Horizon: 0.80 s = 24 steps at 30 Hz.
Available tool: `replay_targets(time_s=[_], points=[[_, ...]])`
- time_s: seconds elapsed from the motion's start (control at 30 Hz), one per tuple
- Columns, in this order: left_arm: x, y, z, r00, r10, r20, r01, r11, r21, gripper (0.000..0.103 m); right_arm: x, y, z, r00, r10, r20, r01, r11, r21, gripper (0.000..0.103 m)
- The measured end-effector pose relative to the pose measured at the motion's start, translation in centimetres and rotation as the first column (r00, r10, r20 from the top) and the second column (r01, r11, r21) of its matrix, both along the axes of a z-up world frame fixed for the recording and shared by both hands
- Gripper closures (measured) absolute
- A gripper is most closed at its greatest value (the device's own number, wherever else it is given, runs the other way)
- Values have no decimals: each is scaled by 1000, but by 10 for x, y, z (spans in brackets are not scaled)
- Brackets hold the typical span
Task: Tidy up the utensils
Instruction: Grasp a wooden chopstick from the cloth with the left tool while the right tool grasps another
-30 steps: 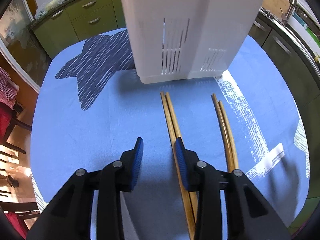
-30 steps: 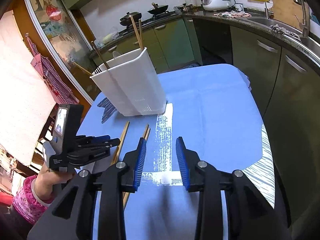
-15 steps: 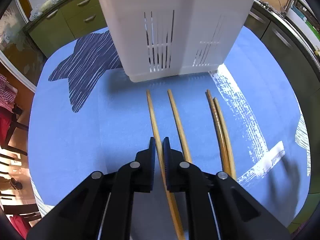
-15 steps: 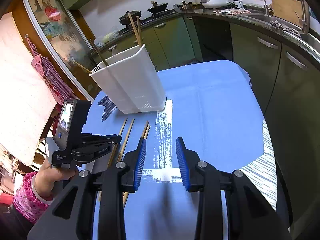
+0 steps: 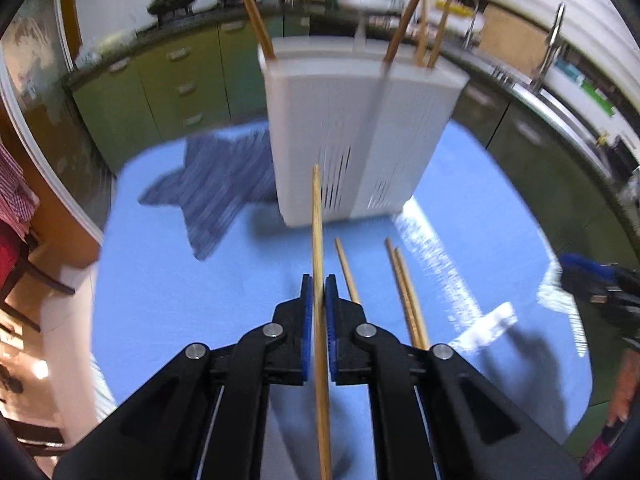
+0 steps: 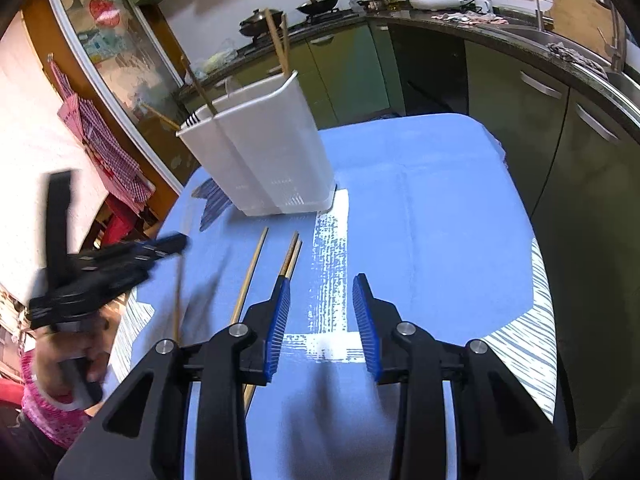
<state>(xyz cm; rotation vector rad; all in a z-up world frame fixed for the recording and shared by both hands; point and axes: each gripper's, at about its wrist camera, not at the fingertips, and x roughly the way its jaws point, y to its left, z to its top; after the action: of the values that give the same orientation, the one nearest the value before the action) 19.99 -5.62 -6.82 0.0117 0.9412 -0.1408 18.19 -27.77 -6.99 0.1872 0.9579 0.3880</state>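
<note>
My left gripper (image 5: 319, 284) is shut on a wooden chopstick (image 5: 318, 240), lifted off the blue tablecloth; its tip points at the white utensil holder (image 5: 360, 136). From the right wrist view the left gripper (image 6: 172, 244) shows at the left, blurred, with the held chopstick (image 6: 178, 300) hanging beneath it. Three chopsticks lie on the cloth: a single one (image 5: 347, 270) (image 6: 250, 276) and a pair (image 5: 404, 284) (image 6: 290, 254). Several chopsticks stand in the holder (image 6: 264, 160). My right gripper (image 6: 322, 288) is open above the cloth with nothing between its fingers.
The table (image 6: 440, 208) carries a blue cloth with white and dark printed patches. Green kitchen cabinets (image 6: 520, 92) run along the back and right, with a sink and cookware on the counter. A person's hand in a pink sleeve (image 6: 44, 396) holds the left gripper.
My left gripper closed on one chopstick of the left pair and lifted it off the cloth, leaving its partner lying. The right gripper has stayed in place, open.
</note>
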Motion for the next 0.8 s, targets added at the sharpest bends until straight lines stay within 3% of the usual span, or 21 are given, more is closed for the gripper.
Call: replay_targets(time_s=[0.33,0.53,0.8], points=[[-56,18,43,990,-13,139,20,999,-51,97,52,66,-62,977,73,-199,-101,986,-135,70],[-66,30,47,983,-21,184,33,997,-65,97,68,88,-79,971,52,-235,-101,974,-203,83],[-78,34,48,977,-38,210,54,996,-70,97,69,98,-77,972,38,-232,-89,972,-215,86]])
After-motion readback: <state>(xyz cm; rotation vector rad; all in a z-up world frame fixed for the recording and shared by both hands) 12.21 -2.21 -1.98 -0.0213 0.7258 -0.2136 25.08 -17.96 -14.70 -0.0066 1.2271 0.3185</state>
